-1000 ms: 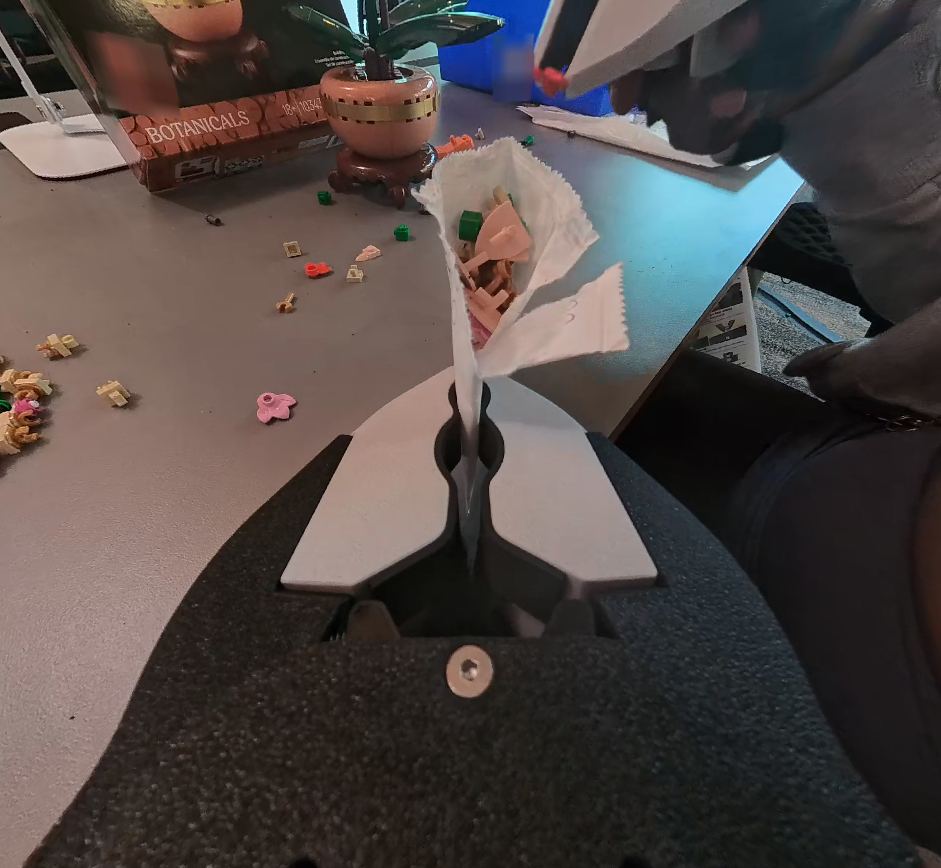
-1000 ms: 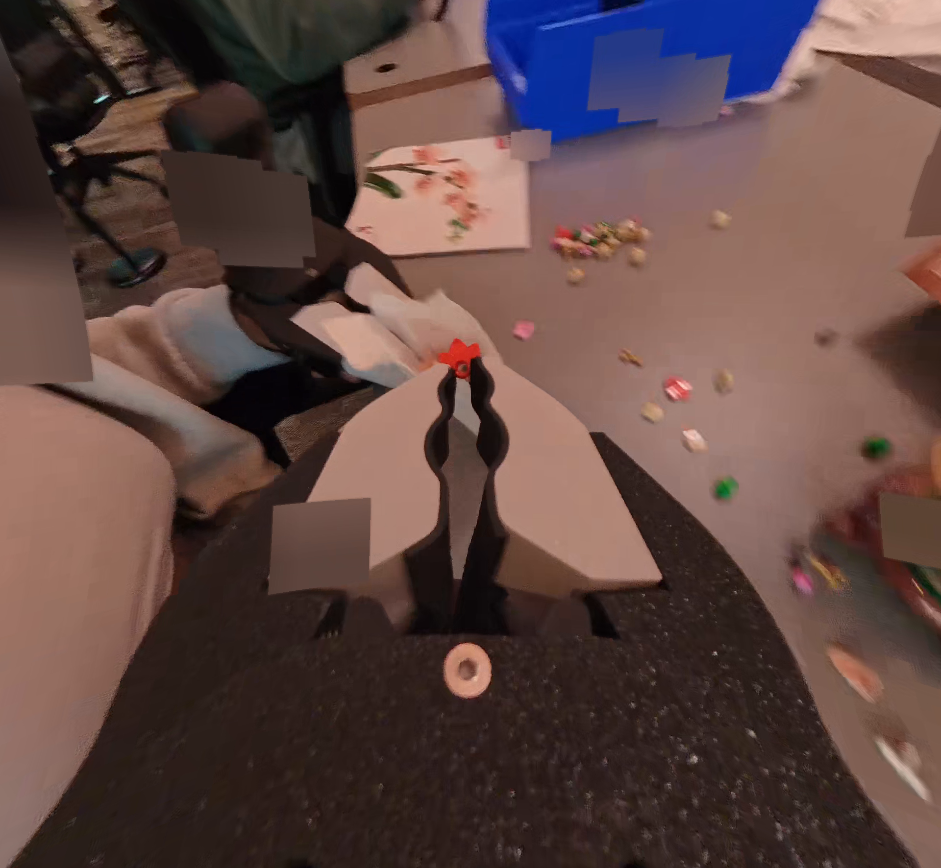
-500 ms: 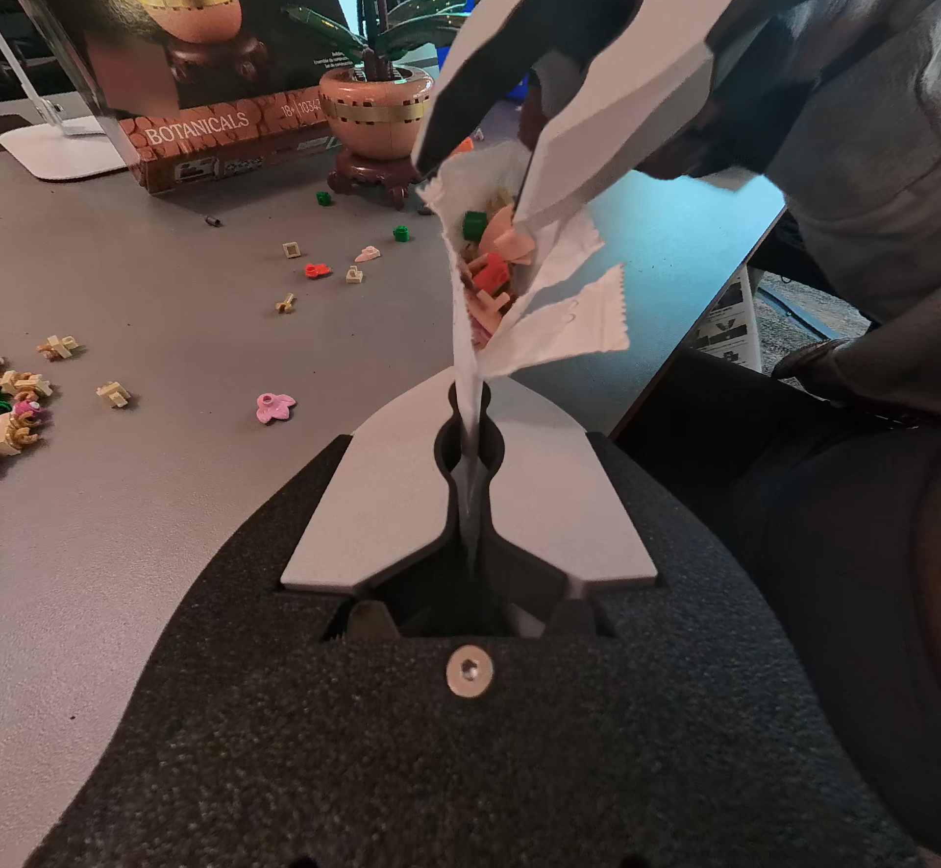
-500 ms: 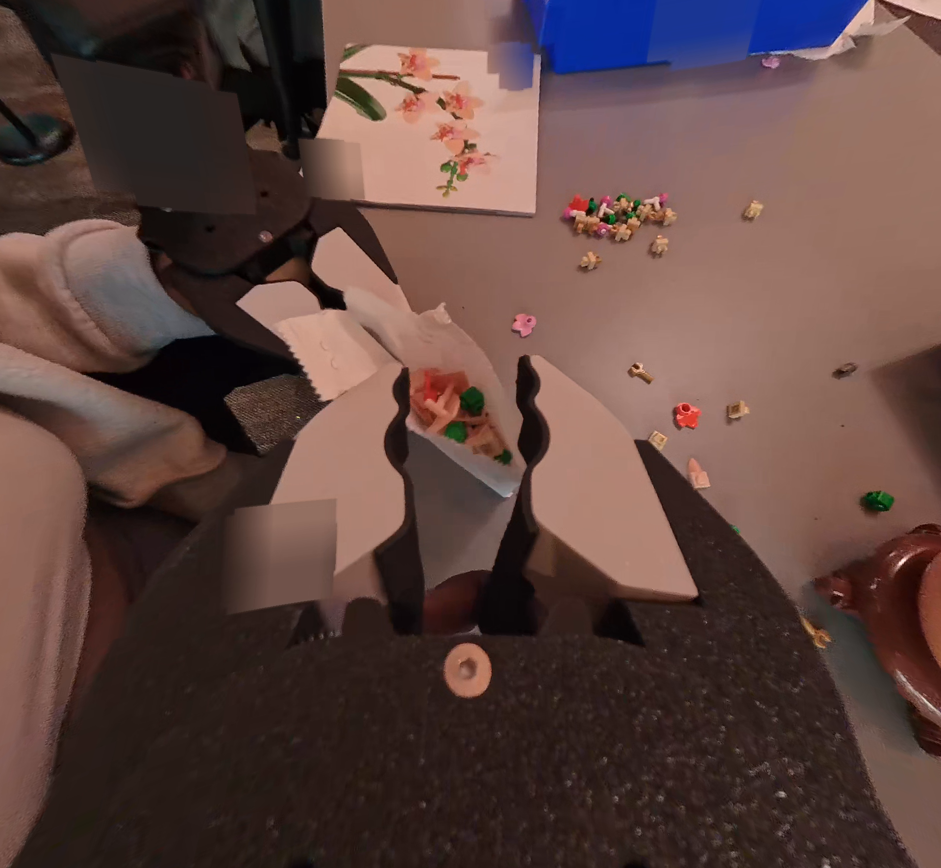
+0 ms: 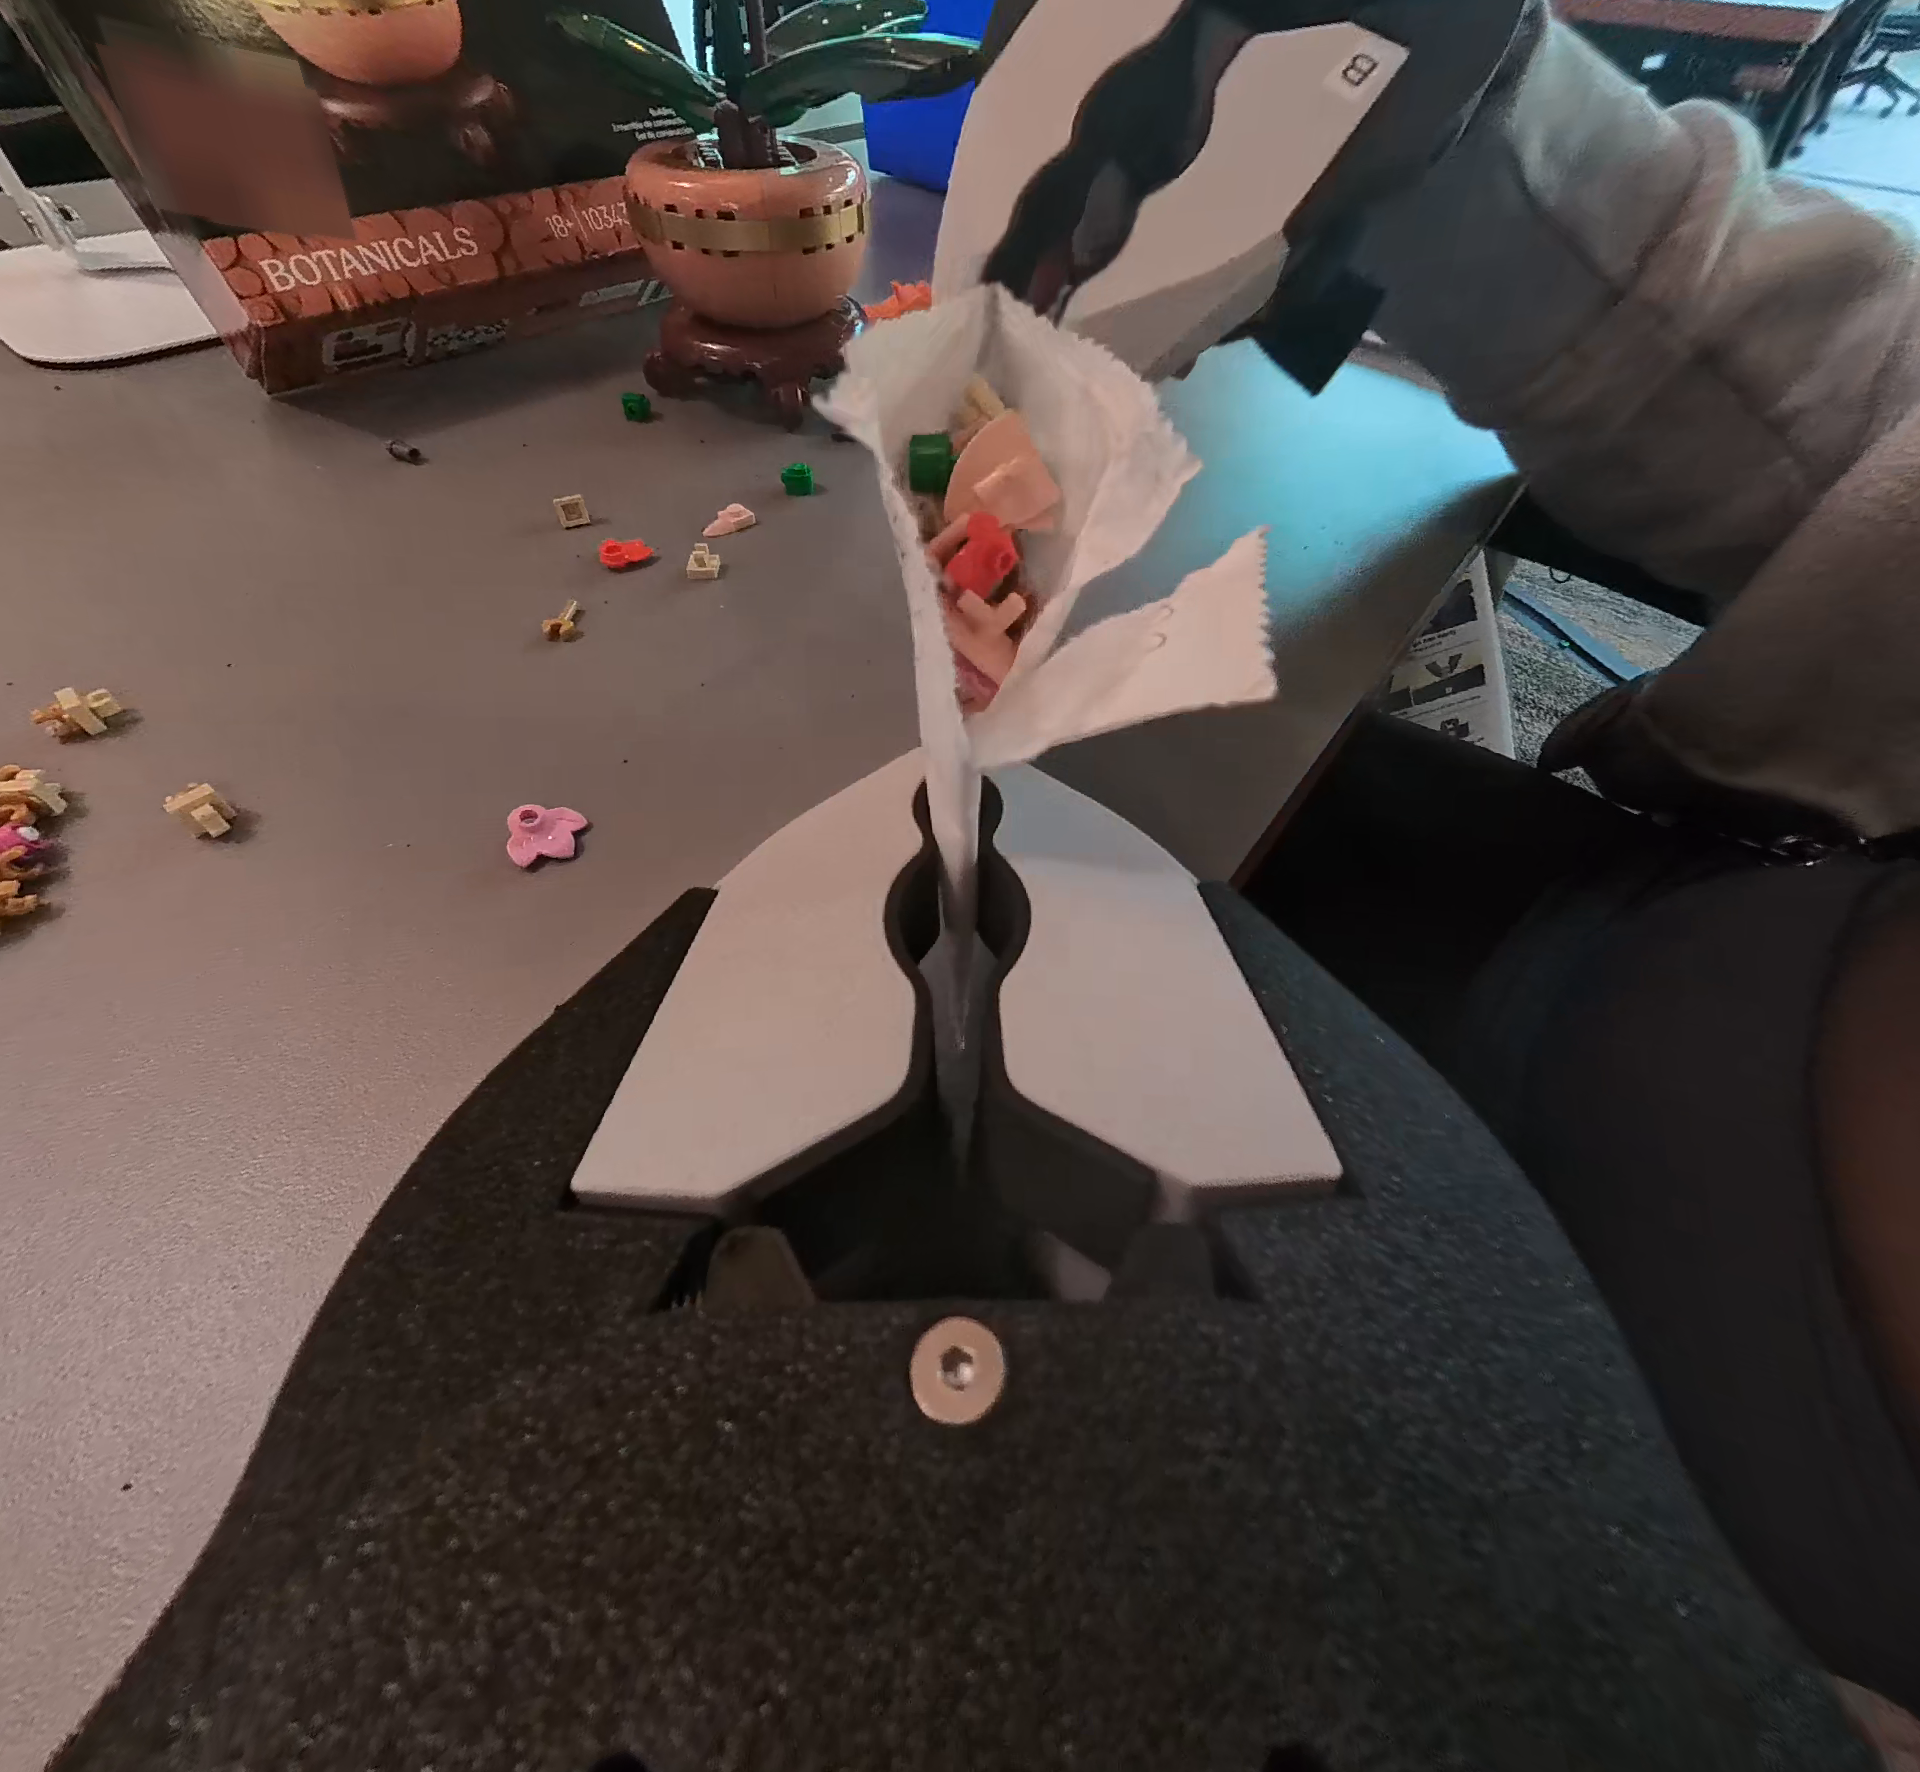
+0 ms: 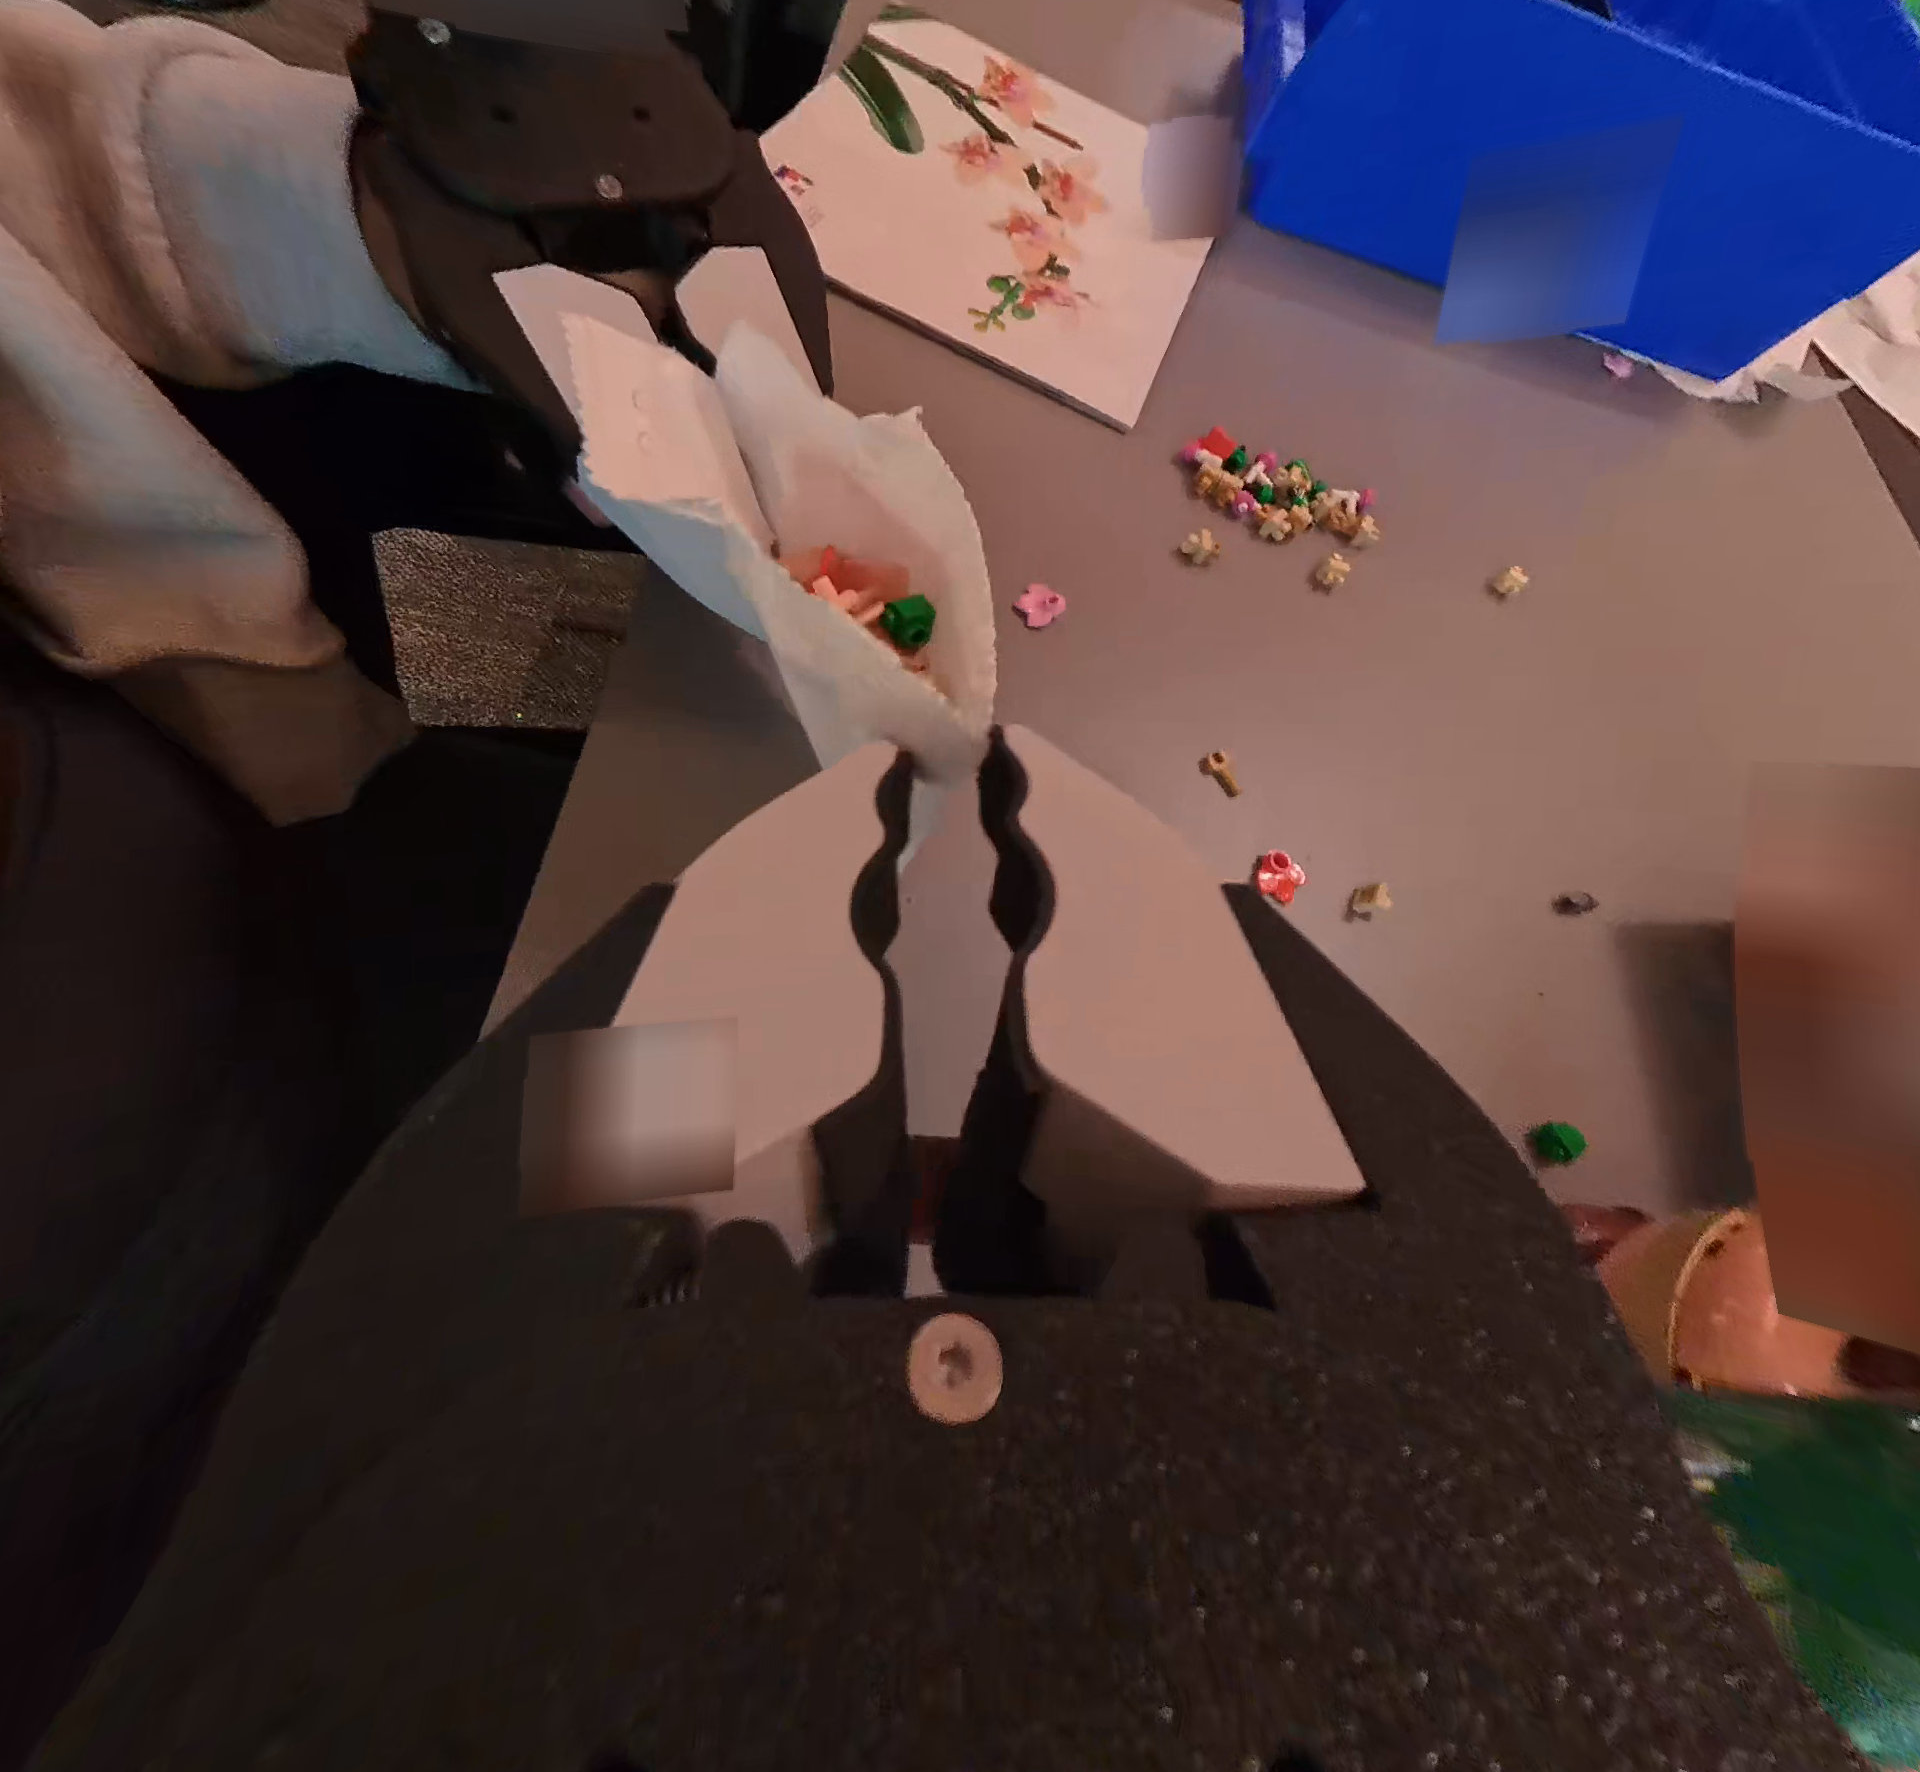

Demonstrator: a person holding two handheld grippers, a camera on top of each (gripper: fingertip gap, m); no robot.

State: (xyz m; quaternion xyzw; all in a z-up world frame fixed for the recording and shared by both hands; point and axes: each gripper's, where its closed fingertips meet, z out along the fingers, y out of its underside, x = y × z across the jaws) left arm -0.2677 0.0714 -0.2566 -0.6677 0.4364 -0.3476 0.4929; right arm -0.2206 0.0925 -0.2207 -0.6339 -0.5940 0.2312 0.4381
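At the far left of the counter [image 5: 260,943], tan and pink toy bricks [image 5: 31,818] lay in a loose cluster, with single pieces strewn toward the middle: a pink flower piece [image 5: 542,833], a red piece [image 5: 623,554] and small green studs [image 5: 797,477]. Behind them a printed set box [image 5: 343,112] was stood on edge, and just beside it a brick-built flowerpot [image 5: 750,239] with dark green leaves was set upright on its brown base.

In the middle, a torn white paper bag [image 5: 1049,517] was held up off the counter by the left gripper [image 5: 958,803], whose jaws were closed on the bag's lower, flattened end. The bag was kept mouth-up, apparently so that its contents would not spill: a green stud, a red brick [image 5: 982,559] and peach-coloured pieces were seen resting inside. A torn flap hung open to the right.

At the upper rim of the bag the right gripper [image 6: 948,754] was placed, its jaws parted only narrowly, with a fold of the bag's edge [image 6: 940,735] lying between the tips; whether the paper was actually pinched could not be told. The mouth seemed to be spread or steadied from that side.

Farther right in the right wrist view, a booklet [image 6: 997,205] printed with flowers was lying flat, a heap of mixed small bricks [image 6: 1278,486] was beside it, and a blue plastic bin [image 6: 1558,112] was set behind.
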